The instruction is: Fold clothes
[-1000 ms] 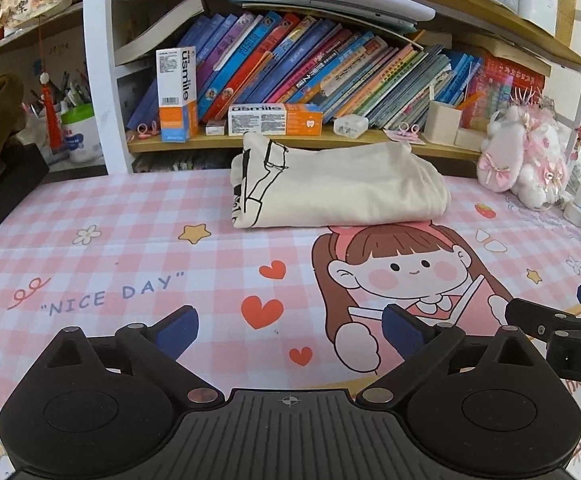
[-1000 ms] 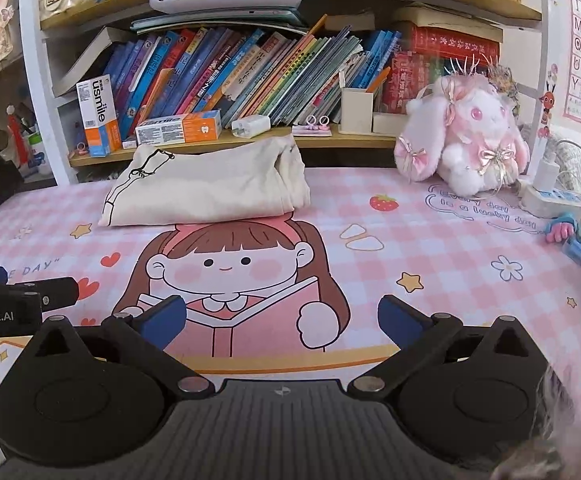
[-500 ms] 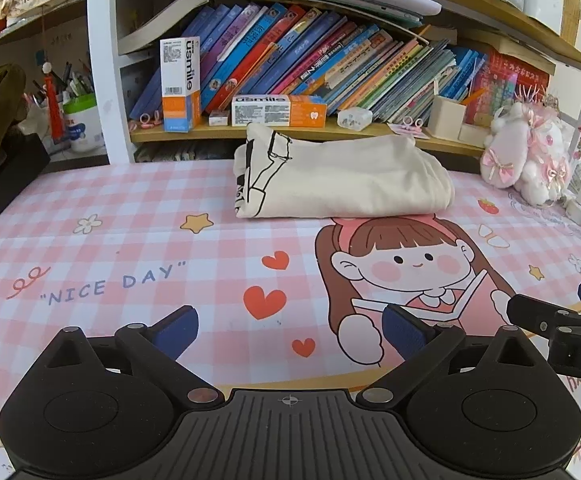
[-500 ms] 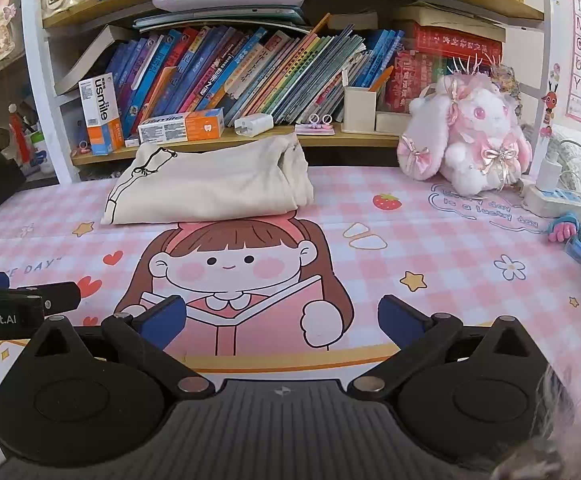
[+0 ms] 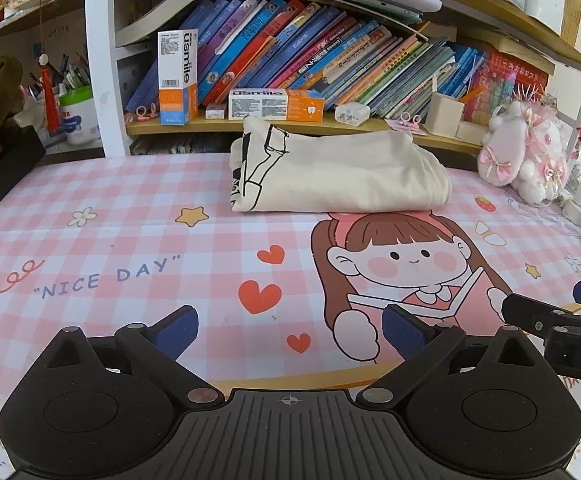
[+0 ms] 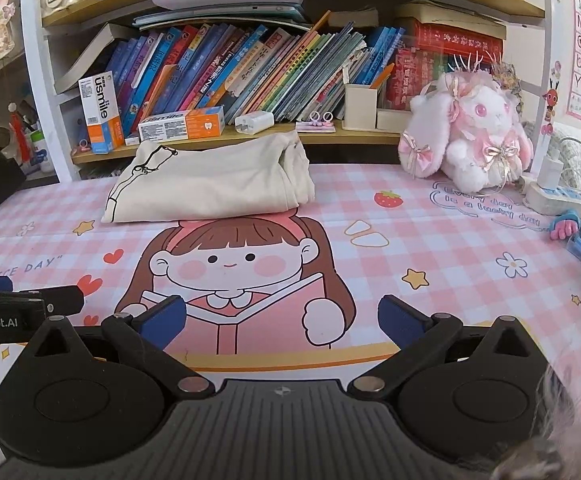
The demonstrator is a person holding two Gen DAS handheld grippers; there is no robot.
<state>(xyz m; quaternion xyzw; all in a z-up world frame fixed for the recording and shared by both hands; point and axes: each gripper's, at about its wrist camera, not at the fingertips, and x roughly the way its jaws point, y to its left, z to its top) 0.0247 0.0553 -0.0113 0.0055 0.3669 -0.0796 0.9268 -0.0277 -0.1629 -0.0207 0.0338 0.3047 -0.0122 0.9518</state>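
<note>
Nearest, the left tongs (image 5: pixel 290 330) and right tongs (image 6: pixel 282 318) gape empty over the bench (image 5: pixel 90 240). Farther back by the bookshelf (image 6: pixel 250 138) lies the folded cream garment (image 6: pixel 214 184): probably soft, light, limp; best pinched at its layered edge.

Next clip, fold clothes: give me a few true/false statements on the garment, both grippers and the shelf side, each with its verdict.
1. The cream garment lies folded at the far side of the mat. True.
2. The left gripper is shut on the garment. False: open, empty, well short of it.
3. The right gripper is open. True.
4. The plush rabbit sits on top of the garment. False: it sits on the mat, apart, to the garment's right.
</note>
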